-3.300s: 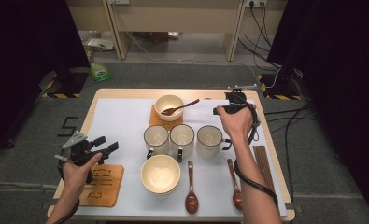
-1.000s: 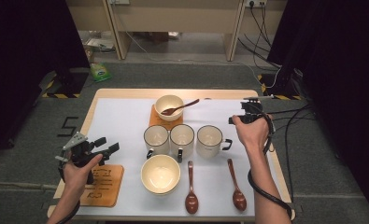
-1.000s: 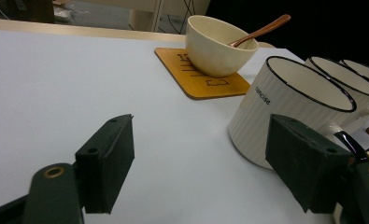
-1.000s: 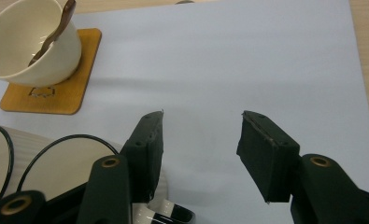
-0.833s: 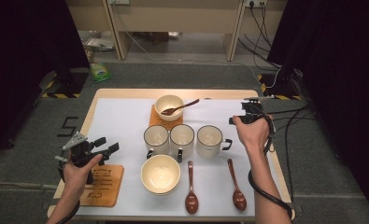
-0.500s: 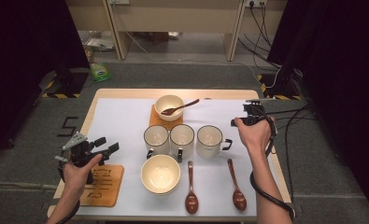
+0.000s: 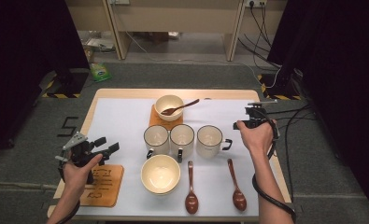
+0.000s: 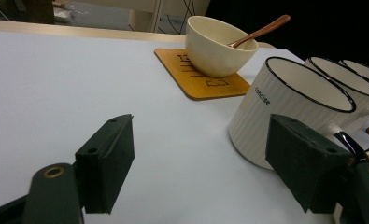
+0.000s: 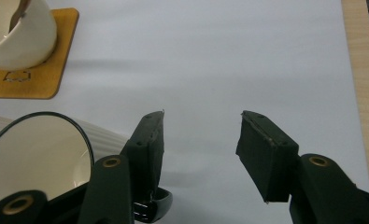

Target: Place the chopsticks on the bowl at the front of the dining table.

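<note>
Meanwhile, at the right side of the desk (image 7: 121,112), the right gripper (image 7: 245,122) hovers with its jaws spread wide and empty, just beside the rightmost mug (image 7: 209,141) in a row of three. That mug is cream-white and ribbed, with a thin black rim and a black handle (image 7: 227,144) turned toward the gripper; in the right gripper view the mug (image 9: 37,154) sits low and to the left of the jaws, its handle (image 9: 154,205) showing just under the left jaw, while only bare white desk lies between the pads. Across the desk, the left gripper (image 7: 105,147) is held above a wooden coaster (image 7: 102,185), jaws likewise wide apart and holding nothing; in the left gripper view the leftmost mug (image 8: 289,112) stands beyond its right jaw. Behind the mugs, a cream bowl (image 7: 169,107) with a brown spoon (image 7: 181,107) in it rests on a second coaster (image 7: 156,120). Nearer the person, an empty bowl (image 7: 160,173) and two brown spoons (image 7: 190,189) lie on the white surface.
</note>
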Demonstrator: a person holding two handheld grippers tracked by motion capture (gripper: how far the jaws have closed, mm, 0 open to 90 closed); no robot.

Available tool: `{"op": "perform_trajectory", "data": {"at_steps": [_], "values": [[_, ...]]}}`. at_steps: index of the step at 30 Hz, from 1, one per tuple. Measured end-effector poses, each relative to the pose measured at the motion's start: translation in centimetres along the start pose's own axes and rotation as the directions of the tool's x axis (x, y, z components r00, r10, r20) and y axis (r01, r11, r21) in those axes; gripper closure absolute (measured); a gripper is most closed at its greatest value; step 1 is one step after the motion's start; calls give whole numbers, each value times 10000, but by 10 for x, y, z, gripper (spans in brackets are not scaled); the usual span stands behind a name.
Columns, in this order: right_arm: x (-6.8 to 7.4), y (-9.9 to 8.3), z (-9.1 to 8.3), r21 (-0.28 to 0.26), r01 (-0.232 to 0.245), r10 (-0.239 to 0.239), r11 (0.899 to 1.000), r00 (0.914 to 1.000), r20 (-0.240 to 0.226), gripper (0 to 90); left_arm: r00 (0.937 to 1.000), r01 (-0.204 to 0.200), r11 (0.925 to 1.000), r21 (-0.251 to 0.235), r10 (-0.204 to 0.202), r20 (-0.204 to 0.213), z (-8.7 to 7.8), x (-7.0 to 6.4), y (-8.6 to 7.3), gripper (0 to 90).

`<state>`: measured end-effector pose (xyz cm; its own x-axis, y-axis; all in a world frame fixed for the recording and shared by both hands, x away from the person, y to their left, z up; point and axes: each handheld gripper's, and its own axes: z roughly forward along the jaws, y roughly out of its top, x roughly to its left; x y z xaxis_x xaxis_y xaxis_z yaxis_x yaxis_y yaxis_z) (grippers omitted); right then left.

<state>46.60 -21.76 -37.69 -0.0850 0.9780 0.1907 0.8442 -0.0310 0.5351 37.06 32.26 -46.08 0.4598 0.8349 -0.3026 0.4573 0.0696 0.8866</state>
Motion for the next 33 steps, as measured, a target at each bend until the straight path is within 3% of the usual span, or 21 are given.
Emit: {"op": "perform_trajectory", "data": {"at_steps": [33], "values": [[-26,-19,16,601,-266,248,9978,9992,308,511,10000,8,10000,9,-8,-44,-1,1,0,233]]}}
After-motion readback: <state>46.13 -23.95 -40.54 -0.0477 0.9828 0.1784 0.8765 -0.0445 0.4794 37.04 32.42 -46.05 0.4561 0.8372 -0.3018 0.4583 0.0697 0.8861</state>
